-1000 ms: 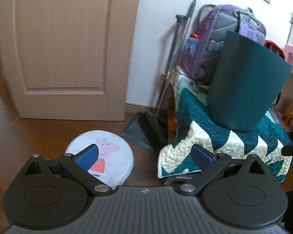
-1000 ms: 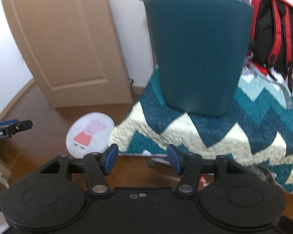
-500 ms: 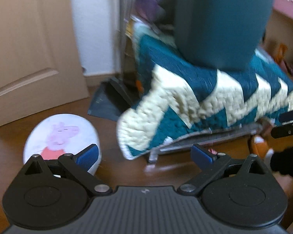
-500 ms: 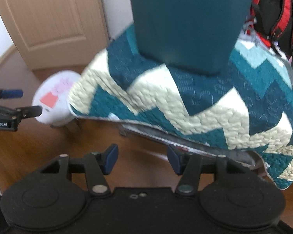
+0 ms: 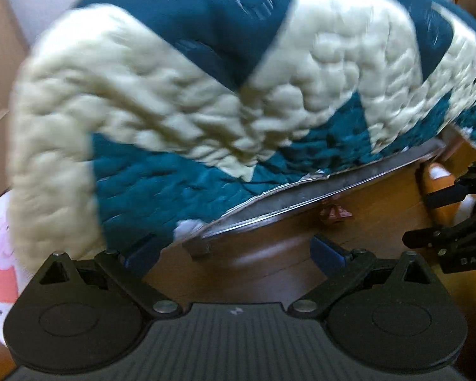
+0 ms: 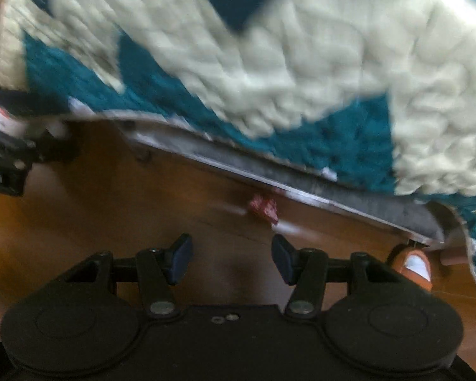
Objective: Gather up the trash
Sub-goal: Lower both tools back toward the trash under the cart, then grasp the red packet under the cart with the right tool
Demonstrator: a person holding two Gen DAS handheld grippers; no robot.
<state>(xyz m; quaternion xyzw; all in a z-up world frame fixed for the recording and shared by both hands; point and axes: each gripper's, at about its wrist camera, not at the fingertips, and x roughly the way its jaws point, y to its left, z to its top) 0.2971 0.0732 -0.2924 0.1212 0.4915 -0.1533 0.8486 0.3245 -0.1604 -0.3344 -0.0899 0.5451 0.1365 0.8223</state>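
A small crumpled red wrapper [image 6: 264,207] lies on the wooden floor just under the front edge of a quilt-covered frame; the left wrist view shows the red wrapper [image 5: 333,213] too. My right gripper [image 6: 231,258] hangs open a short way in front of it, nothing between its blue pads. My left gripper [image 5: 234,252] is open as well, low over the floor, with the wrapper ahead and slightly right of it. In the left wrist view the right gripper [image 5: 453,222] shows at the right edge. Both views are blurred.
A teal and cream quilt [image 5: 206,95] drapes over a low metal frame [image 6: 301,187]. A round white cartoon-pig stool [image 5: 0,247] stands at the left. An orange and white object [image 6: 412,268] lies on the floor near the frame's right leg.
Both grippers have dropped from facing the door and dark bin to close over the floor by the quilt's lower edge. The red wrapper has come into view. Both jaws stayed open.
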